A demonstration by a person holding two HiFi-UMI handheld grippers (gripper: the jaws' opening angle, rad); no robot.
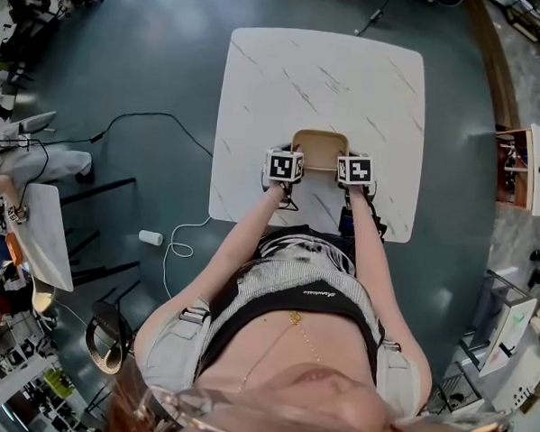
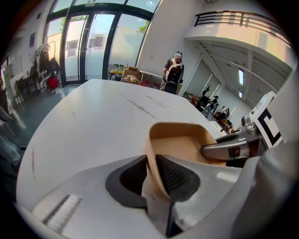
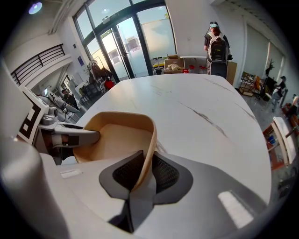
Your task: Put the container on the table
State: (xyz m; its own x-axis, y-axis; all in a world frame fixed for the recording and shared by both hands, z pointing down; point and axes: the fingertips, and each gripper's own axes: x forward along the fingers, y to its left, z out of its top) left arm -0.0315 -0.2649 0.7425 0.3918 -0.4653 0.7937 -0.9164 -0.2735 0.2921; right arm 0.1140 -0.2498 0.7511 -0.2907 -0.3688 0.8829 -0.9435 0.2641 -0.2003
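Head view: both my grippers sit over the near-centre part of the white marble-pattern table [image 1: 286, 76], with a tan open-top container [image 1: 320, 148] between them. My left gripper [image 1: 287, 166] is on the container's left side and my right gripper [image 1: 354, 170] is on its right side, marker cubes facing up. My arms reach in from the near table edge. The container is over the tabletop, but I cannot tell if its base touches the surface. On the dark floor left of the table lie a small white cylinder [image 1: 150, 238] and a white cable [image 1: 174, 242].

Left gripper view: my left gripper [image 2: 150, 175] has its jaws pinching the container [image 2: 180, 144] wall, with 1 dark pad outside and 1 inside the rim. The container looks empty. My right gripper [image 2: 233, 149] shows on the far rim. The table [image 2: 93, 126] stretches ahead, and a person with a backpack [image 2: 174, 72] stands past its far edge.

Right gripper view: my right gripper [image 3: 142, 172] has its jaws clamped on the opposite container [image 3: 117, 140] wall, the thin rim sandwiched between the 2 pads. My left gripper [image 3: 70, 137] holds the other side. Bare table [image 3: 201, 121] lies beyond, with glass doors [image 3: 126, 42] and the same person [image 3: 217, 49] behind.
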